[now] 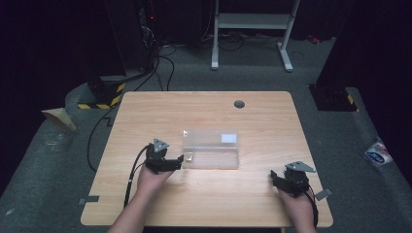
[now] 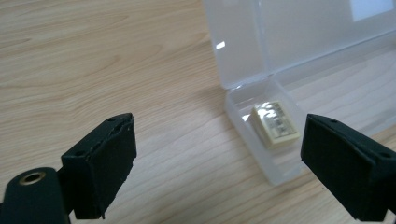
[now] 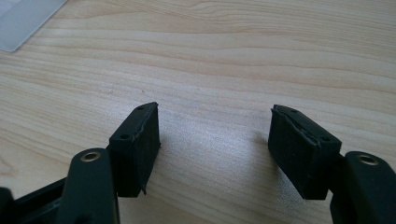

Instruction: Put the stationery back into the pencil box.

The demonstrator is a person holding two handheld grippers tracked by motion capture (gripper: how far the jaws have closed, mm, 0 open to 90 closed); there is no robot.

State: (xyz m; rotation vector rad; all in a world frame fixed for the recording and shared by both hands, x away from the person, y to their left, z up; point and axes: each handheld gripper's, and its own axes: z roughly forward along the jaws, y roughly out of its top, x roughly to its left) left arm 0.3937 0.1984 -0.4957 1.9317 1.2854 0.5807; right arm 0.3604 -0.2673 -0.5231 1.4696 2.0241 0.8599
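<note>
Left gripper (image 2: 217,154) fingers spread beside open clear box (image 2: 299,70) holding small block (image 2: 275,123); right gripper (image 3: 215,144) fingers spread over counter (image 3: 233,56).

From my seat the high view reads dim and soft: the table (image 1: 204,194) is the one lit patch, and the floor and background fall to near black. Detail there is coarse and slightly smeared. In the left gripper view I get bright, even overhead light, small white glare spots on the clear plastic box (image 2: 299,88), and blurred near jaws. The right gripper view shows sharp wood grain mid-frame, faint soft shadows under the jaws, and a pale sheen between them.
</note>
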